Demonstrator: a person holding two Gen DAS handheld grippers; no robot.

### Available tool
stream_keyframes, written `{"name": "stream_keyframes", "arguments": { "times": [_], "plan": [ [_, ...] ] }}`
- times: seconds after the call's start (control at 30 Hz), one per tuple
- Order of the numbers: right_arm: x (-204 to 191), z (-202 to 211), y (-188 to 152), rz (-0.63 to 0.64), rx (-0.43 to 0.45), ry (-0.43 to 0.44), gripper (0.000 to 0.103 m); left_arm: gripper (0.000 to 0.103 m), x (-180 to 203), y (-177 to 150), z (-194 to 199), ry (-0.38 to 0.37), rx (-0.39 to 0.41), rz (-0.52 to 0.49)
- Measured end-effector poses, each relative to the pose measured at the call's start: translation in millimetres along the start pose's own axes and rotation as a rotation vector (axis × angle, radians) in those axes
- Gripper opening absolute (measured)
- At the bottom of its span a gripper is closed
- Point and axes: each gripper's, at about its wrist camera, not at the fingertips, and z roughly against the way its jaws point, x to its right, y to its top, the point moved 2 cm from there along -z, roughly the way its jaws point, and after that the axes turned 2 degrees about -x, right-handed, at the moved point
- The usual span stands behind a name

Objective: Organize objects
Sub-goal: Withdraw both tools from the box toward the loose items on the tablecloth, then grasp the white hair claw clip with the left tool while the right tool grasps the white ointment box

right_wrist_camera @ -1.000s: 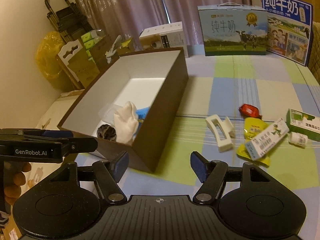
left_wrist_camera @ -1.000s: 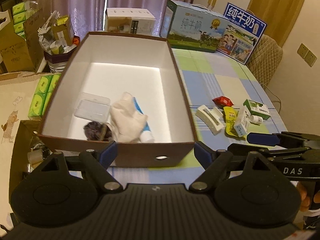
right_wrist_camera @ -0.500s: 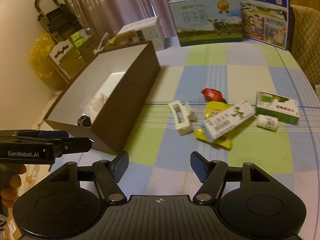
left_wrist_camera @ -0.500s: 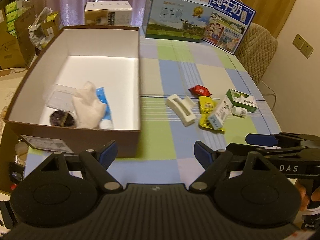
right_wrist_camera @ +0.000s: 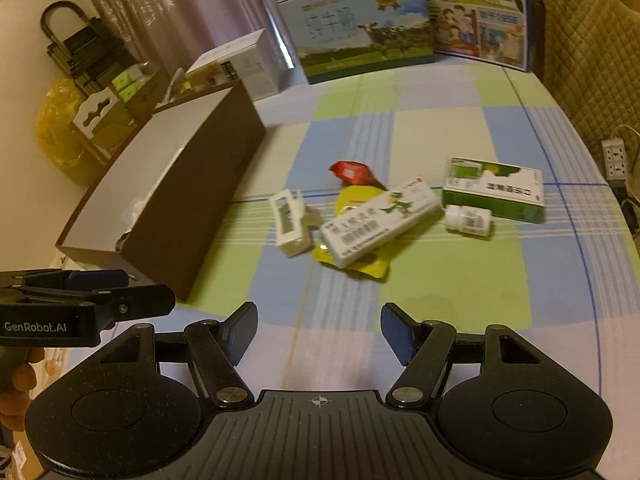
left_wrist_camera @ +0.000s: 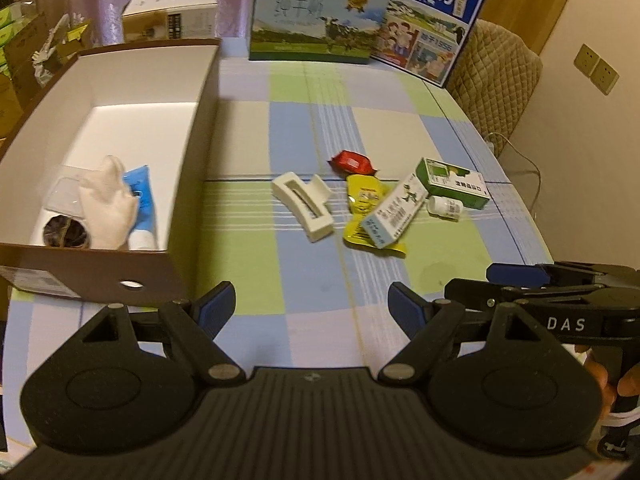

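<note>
Right, from my seat both claws hang over the near edge of the checked blue-and-green cloth surface (left_wrist_camera: 304, 128), and neither has hold of anything. My left claw (left_wrist_camera: 311, 304) stands wide apart with only cloth between its blue pads; my right claw (right_wrist_camera: 319, 330) is parted somewhat less, also empty.

The brown cardboard box with the white inside (left_wrist_camera: 188, 148) sits on the left. In its near end lie a white cloth glove (left_wrist_camera: 106, 204), a blue-and-white tube (left_wrist_camera: 140, 208) just beside it, a clear plastic lid (left_wrist_camera: 64, 196) and a dark round thing (left_wrist_camera: 64, 232) that I cannot make out well.

Out on the surface, right of the box, the loose things cluster together: a white plastic hair clip (right_wrist_camera: 290, 222), a red wrapped sweet (right_wrist_camera: 350, 171), a yellow sachet (left_wrist_camera: 366, 208) with a long white-and-green carton (right_wrist_camera: 380, 222) lying across it, a small white pill bottle (right_wrist_camera: 468, 220) and a green-and-white medicine box (right_wrist_camera: 494, 190) touching that bottle.

Two large milk cartons (left_wrist_camera: 316, 20) stand at the far edge.
</note>
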Motion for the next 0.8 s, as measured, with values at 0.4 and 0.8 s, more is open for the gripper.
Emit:
{"name": "stream_keyframes", "arguments": {
  "times": [0.4,0.8],
  "plan": [
    [54,-15,17,-0.176,0.026,-0.022,0.065,0.077,26,18,-43,0.026,-0.025,-0.028],
    [81,-55,54,-0.349,0.058,0.027,0.065,0.065,31,54,-91,0.076,-0.044,-0.024]
  ]
}}
